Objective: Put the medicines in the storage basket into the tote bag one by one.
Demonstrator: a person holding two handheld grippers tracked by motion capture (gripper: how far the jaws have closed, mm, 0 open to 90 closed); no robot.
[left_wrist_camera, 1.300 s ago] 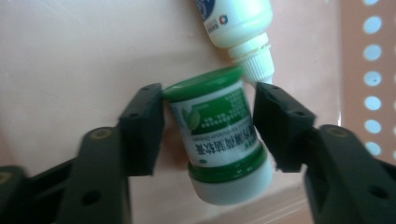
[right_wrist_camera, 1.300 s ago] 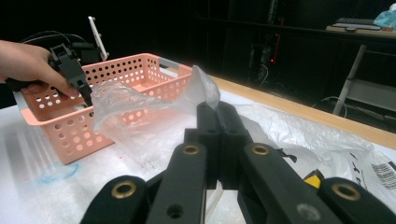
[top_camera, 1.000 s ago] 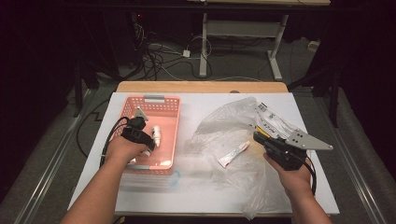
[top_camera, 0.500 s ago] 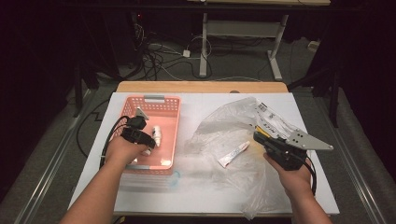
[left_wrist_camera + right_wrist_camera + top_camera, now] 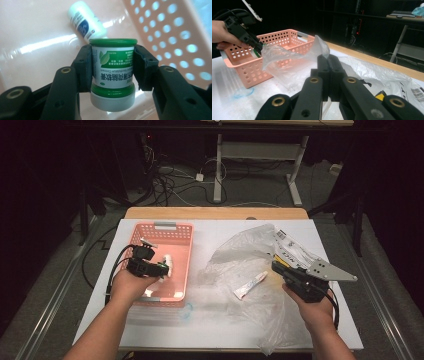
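Change: against the earlier high views, the left gripper has come up a little over the pink perforated plastic basket, carrying its load; the right gripper has kept its place.
Left grip: jaws clamped on the small green-capped jar with a green-and-white label, pads pressing both sides, jar upside down with its white base nearest the camera.
Right grip: jaws closed tight on a fold of the clear crinkled plastic bag, holding its edge up off the white table top.
Meaning: I judge the jar is being lifted out of the basket for the bag, whose mouth the right hand seems to hold ready; the mouth itself is hard to make out.
Jar's place: in the air just above the basket floor, inside the walls.
Around: a white bottle with a dark blue label lying on the basket floor; a white tube with a red end on the bag; printed white packets by the right gripper.
In the way: the basket's near wall, and the tube lying at the bag.
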